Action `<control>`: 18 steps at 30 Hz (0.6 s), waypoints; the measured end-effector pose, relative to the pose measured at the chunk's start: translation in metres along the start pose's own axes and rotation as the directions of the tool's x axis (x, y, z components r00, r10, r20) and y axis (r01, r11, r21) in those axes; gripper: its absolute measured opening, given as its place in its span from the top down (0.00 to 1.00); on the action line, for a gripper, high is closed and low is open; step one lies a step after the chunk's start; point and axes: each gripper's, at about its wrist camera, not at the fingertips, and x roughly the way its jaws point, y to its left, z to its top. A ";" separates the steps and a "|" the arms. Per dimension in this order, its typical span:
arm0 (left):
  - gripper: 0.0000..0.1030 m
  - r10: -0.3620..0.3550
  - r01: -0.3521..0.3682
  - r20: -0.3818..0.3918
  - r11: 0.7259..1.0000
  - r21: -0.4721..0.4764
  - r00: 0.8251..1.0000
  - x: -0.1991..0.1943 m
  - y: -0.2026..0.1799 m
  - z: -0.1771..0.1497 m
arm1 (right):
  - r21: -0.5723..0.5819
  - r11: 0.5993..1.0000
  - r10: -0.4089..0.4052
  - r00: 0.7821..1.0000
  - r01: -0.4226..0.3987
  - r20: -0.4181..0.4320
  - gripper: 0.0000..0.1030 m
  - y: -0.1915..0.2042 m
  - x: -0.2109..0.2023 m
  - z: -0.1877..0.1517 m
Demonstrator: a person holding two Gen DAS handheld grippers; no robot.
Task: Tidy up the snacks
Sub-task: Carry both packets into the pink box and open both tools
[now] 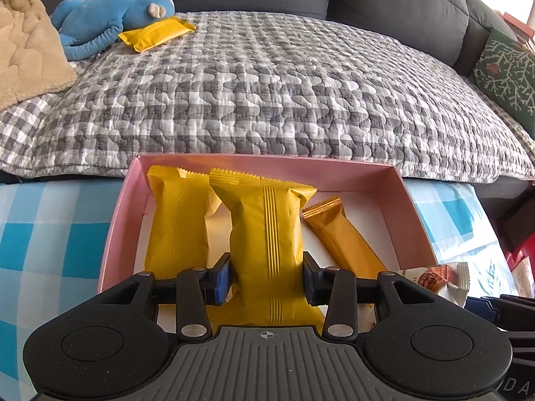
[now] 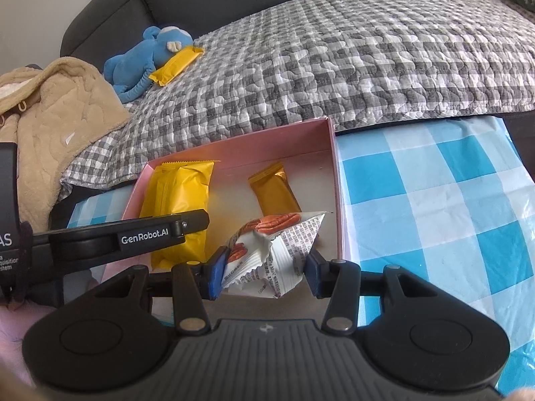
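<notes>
My left gripper (image 1: 266,280) is shut on a plump yellow snack packet (image 1: 267,234), held upright over the open pink box (image 1: 414,214). In the box lie a second yellow packet (image 1: 180,224) at the left and a slim orange bar (image 1: 337,234) at the right. My right gripper (image 2: 264,272) is shut on a white packet with pecan pictures (image 2: 277,244), over the near right part of the pink box (image 2: 337,183). The left gripper's body (image 2: 133,237) crosses in front of a yellow packet (image 2: 177,197). One more yellow packet (image 1: 157,35) rests on the sofa.
The box stands on a blue-and-white checked cloth (image 2: 434,200) in front of a sofa covered by a grey checked quilt (image 1: 267,93). A blue plush toy (image 1: 110,16) lies beside the sofa packet, a beige fleece (image 1: 23,40) at the left, a green cushion (image 1: 508,70) at the right.
</notes>
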 end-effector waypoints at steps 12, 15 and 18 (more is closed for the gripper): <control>0.37 -0.003 0.004 0.041 1.000 -0.029 0.999 -0.003 0.002 0.002 | 0.052 0.999 -0.001 1.000 -0.001 0.027 0.40 -0.010 -0.008 0.004; 0.36 -0.003 0.004 0.045 1.000 -0.028 0.999 -0.012 0.004 -0.001 | 0.054 0.999 -0.008 0.999 0.006 0.035 0.37 -0.008 -0.014 0.004; 0.36 -0.009 0.010 0.045 1.000 -0.029 0.999 -0.022 0.007 -0.004 | 0.057 0.998 -0.009 0.999 0.007 0.039 0.34 -0.006 -0.022 0.002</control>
